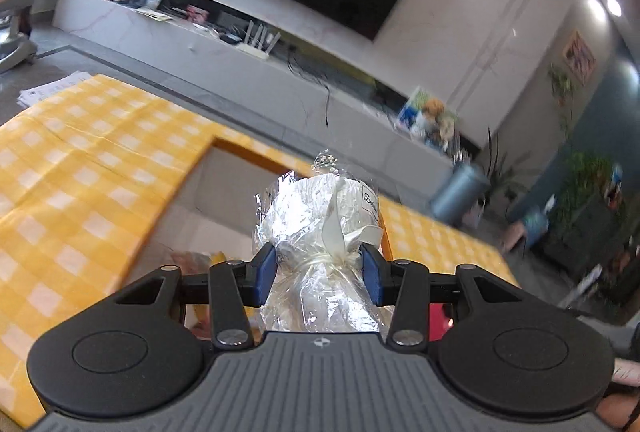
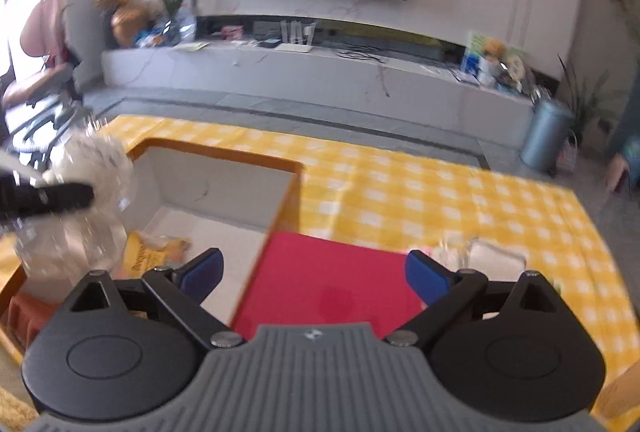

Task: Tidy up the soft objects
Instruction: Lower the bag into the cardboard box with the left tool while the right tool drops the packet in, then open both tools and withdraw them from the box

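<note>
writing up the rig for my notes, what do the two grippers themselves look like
Both look alike. The left gripper and right gripper each have a grey ribbed body with a small round emblem at its front edge, flanked by two black rounded housings with circular recesses. Black linkage arms with silver rivets and triangular cutouts carry fingers with blue pads. No cables or sleeves show.

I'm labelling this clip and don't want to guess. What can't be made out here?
- Left wrist view: the wrapped bundle in the left gripper; crinkled cellophane hides its contents, and its label is cut off.
- Right wrist view: the box floor's near part, behind the right gripper.
- Right wrist view: the clear item is blurred.
</note>
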The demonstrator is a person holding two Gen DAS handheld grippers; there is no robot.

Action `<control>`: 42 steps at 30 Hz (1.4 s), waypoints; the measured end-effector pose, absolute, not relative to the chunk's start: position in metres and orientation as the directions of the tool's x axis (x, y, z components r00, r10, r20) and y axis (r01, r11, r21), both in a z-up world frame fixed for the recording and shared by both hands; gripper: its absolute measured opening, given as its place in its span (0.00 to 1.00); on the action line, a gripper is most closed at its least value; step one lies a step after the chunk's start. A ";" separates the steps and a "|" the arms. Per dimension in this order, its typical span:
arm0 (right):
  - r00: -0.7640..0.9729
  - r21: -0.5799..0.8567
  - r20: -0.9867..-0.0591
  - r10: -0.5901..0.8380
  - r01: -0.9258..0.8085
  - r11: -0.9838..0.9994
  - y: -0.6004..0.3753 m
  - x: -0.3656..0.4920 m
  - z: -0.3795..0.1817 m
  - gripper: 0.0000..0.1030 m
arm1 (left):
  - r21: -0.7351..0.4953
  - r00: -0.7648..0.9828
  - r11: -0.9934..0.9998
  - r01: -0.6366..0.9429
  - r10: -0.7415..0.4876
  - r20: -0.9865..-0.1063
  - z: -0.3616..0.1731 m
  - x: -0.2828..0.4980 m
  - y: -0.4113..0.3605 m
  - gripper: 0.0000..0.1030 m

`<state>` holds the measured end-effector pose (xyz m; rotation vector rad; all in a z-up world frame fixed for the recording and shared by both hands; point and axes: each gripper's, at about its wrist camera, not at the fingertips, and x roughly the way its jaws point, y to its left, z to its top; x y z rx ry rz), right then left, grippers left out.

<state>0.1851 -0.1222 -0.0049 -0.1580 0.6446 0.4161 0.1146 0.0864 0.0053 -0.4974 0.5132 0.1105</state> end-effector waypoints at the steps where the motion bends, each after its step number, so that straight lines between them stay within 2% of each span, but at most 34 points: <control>1: 0.718 0.025 -0.614 0.329 -0.398 0.917 -0.131 0.190 -0.010 0.93 | -0.396 0.856 0.890 -0.225 -0.014 -0.517 0.000 0.121 0.079 0.49; 3: 0.699 0.085 -0.629 0.339 -0.371 0.924 -0.144 0.199 -0.021 0.93 | -0.343 0.831 0.908 -0.240 0.010 -0.556 -0.012 0.129 0.069 0.49; 6: 0.676 0.094 -0.661 0.326 -0.356 0.930 -0.147 0.208 -0.033 0.92 | -0.300 0.802 0.920 -0.254 0.027 -0.596 -0.024 0.135 0.064 0.49; 12: 0.643 0.204 -0.645 0.413 -0.376 0.904 -0.146 0.203 -0.021 0.92 | -0.228 0.792 0.934 -0.274 0.085 -0.605 -0.029 0.136 0.051 0.52; 14: 0.644 0.217 -0.633 0.429 -0.385 0.897 -0.147 0.196 -0.015 0.92 | -0.199 0.786 0.940 -0.278 0.103 -0.609 -0.027 0.136 0.046 0.69; 15: 0.646 0.214 -0.630 0.431 -0.389 0.896 -0.146 0.193 -0.013 0.92 | -0.192 0.785 0.941 -0.277 0.107 -0.610 -0.025 0.134 0.044 0.82; 16: 0.649 0.209 -0.627 0.431 -0.393 0.896 -0.144 0.192 -0.011 0.92 | -0.199 0.794 0.940 -0.276 0.107 -0.599 -0.023 0.130 0.044 0.90; 17: 0.650 0.204 -0.626 0.430 -0.396 0.895 -0.143 0.190 -0.009 0.92 | -0.211 0.806 0.936 -0.281 0.111 -0.582 -0.021 0.126 0.044 0.91; 25: 0.656 0.196 -0.644 0.393 -0.356 0.914 -0.155 0.193 -0.007 0.92 | -0.233 0.816 0.911 -0.341 0.163 -0.555 -0.002 0.105 0.061 0.92; 29: 0.670 0.200 -0.631 0.391 -0.347 0.916 -0.168 0.189 0.006 0.92 | -0.247 0.851 0.916 -0.315 0.158 -0.500 0.020 0.086 0.064 0.91; 34: 0.753 0.022 -0.592 0.286 -0.340 0.940 -0.188 0.170 0.025 0.93 | -0.259 0.899 0.927 -0.271 0.147 -0.413 0.056 0.052 0.047 0.91; 38: 0.753 -0.017 -0.606 0.257 -0.334 0.942 -0.218 0.166 0.023 0.93 | -0.247 0.931 0.948 -0.198 0.104 -0.349 0.083 0.037 0.019 0.92; 42: 0.738 -0.077 -0.647 0.193 -0.315 0.946 -0.240 0.177 0.011 0.93 | -0.191 0.930 0.972 -0.138 0.061 -0.363 0.091 0.046 -0.020 0.92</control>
